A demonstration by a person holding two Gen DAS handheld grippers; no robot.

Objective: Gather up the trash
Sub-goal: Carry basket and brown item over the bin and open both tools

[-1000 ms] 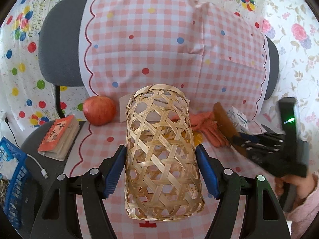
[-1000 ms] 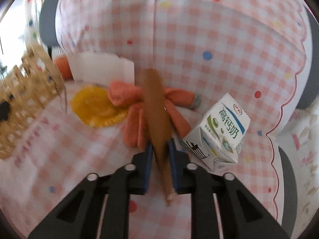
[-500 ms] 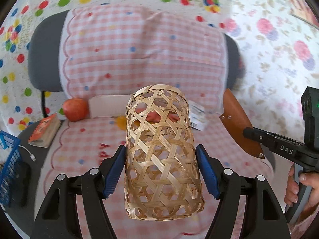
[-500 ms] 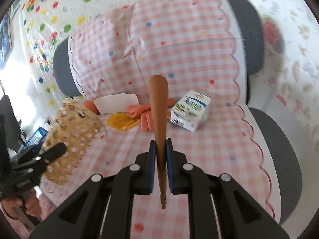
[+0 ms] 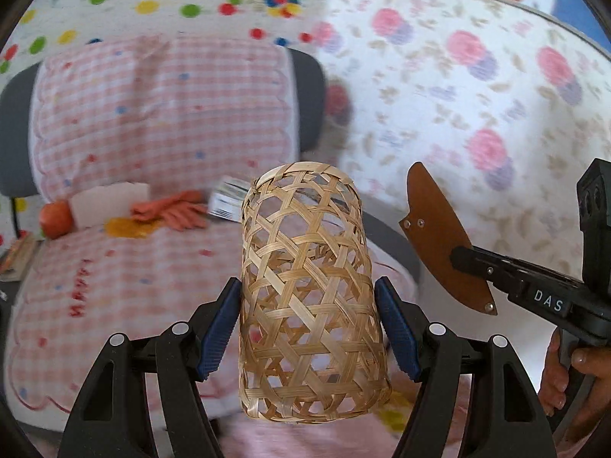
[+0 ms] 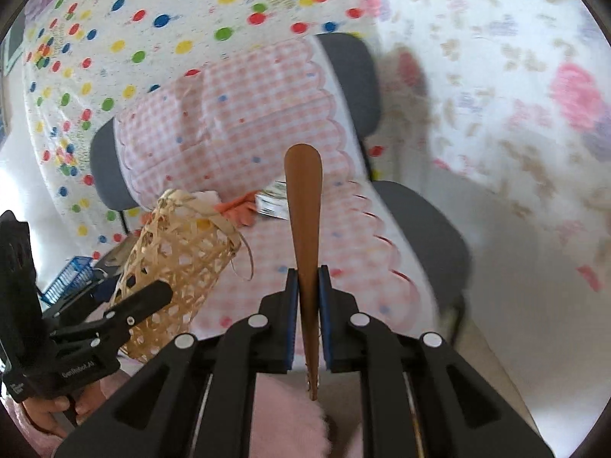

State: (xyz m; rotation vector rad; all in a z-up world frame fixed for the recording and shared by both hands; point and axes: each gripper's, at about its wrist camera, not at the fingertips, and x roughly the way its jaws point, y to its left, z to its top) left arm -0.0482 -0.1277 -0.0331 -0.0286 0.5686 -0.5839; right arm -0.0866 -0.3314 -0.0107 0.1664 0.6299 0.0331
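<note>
Basket in one gripper, brown sheath in the other

The left gripper [image 5: 307, 330] squeezes the woven basket [image 5: 305, 286] by its sides; it looks light and bendy, so hold it softly. The right gripper [image 6: 305, 307] is shut on a thin, stiff brown sheath [image 6: 303, 229] – flat in the left view, only an edge in the right view, beside the basket.

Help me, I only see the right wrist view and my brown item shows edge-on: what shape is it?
Observer: Broad, flat and curved, the brown item in the right tool has rivets along one edge.
Operator: Is the basket pinched on both sides?
Observer: Yes, the left tool has a blue pad against each side of the basket.
Operator: Anything beside the white card?
Observer: A red apple, on the white card's left.
</note>
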